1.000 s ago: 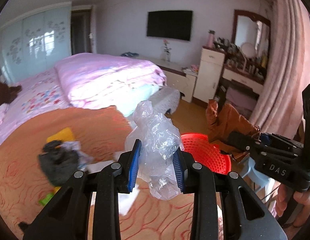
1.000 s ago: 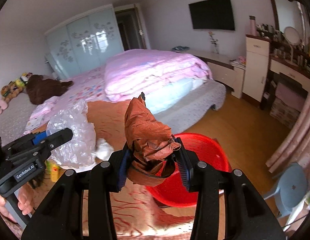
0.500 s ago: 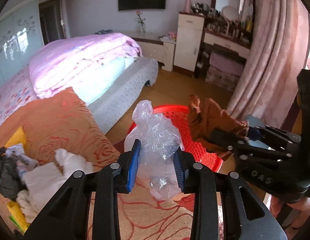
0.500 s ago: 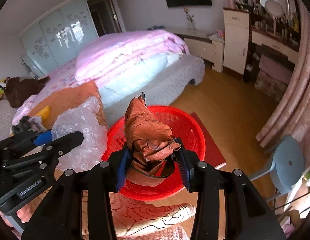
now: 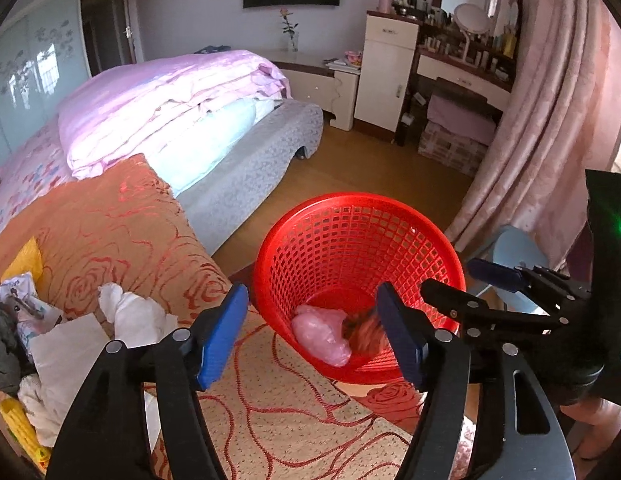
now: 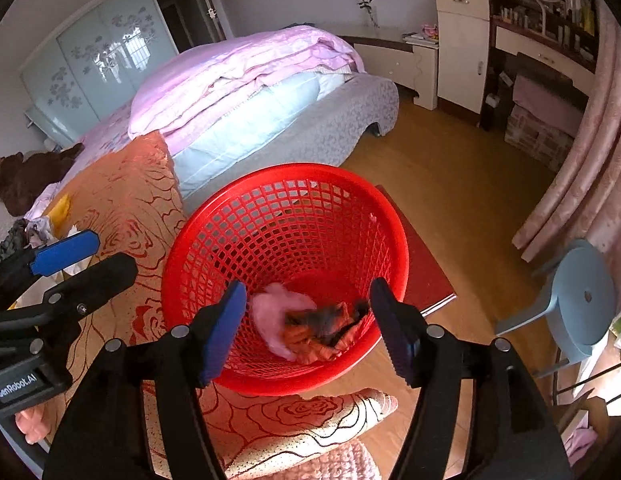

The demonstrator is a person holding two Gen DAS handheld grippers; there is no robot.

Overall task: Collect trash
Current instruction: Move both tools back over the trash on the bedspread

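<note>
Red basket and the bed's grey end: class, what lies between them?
Only bare wooden floor lies between the basket and the bed's grey end; the right wrist view shows it best, and nothing sits on that strip.

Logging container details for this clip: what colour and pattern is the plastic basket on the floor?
Bright red plastic lattice basket, a grid of small square holes; right wrist view shows it best.

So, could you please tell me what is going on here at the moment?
A person is clearing trash off the bed with handheld tongs. Both the left tongs and the right tongs hang open over the red mesh basket, where a clear plastic bag and a crumpled brown bag lie at the bottom. More litter, including white tissues, waits on the orange bedspread.
</note>
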